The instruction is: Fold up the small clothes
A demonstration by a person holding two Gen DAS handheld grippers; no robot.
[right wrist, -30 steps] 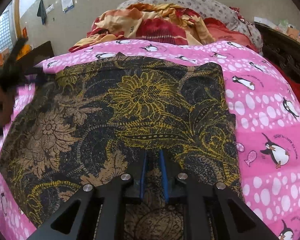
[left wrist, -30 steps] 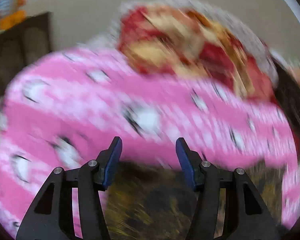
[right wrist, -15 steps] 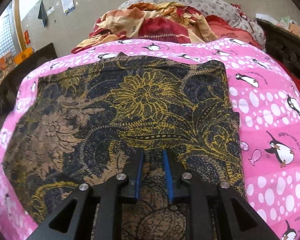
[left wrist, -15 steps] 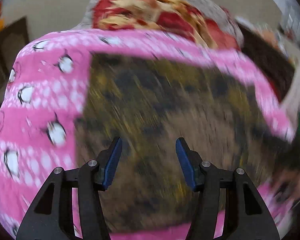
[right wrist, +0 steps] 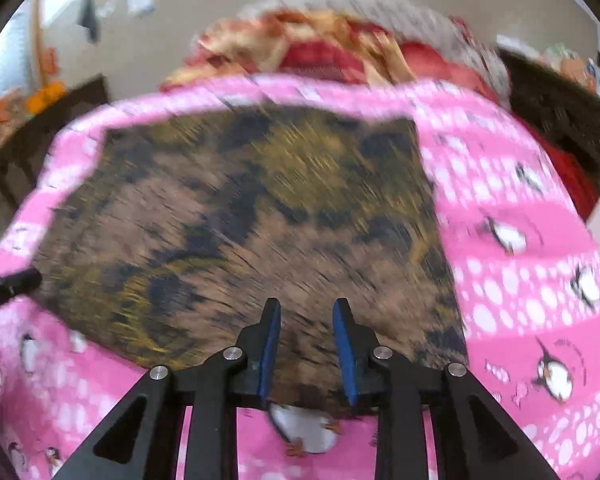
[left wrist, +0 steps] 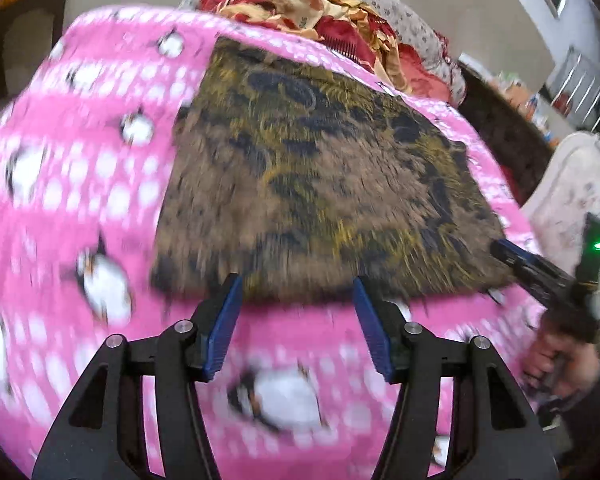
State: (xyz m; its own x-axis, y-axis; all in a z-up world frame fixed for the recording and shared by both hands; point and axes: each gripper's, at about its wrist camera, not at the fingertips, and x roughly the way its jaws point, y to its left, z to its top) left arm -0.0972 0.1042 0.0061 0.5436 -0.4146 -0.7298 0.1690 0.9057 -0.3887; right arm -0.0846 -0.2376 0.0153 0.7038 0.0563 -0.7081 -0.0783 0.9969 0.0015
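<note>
A dark garment with a yellow and brown floral print (left wrist: 320,184) lies flat on a pink penguin-print bedsheet (left wrist: 80,184). It also shows in the right wrist view (right wrist: 240,220). My left gripper (left wrist: 298,304) is open and empty, just short of the garment's near edge. My right gripper (right wrist: 306,332) is open, over the garment's near edge, holding nothing. The right gripper also shows at the garment's right corner in the left wrist view (left wrist: 512,256). Both views are motion-blurred.
A heap of red and yellow bedding (left wrist: 312,4) lies at the head of the bed, in front of a grey pillow (right wrist: 380,8). Dark wooden furniture (right wrist: 560,108) stands to the right of the bed. The pink sheet (right wrist: 520,280) spreads around the garment.
My right gripper has opened, letting go of the garment's near edge, and drawn back. My left gripper has swung from the sheet on the left to the garment's near edge.
</note>
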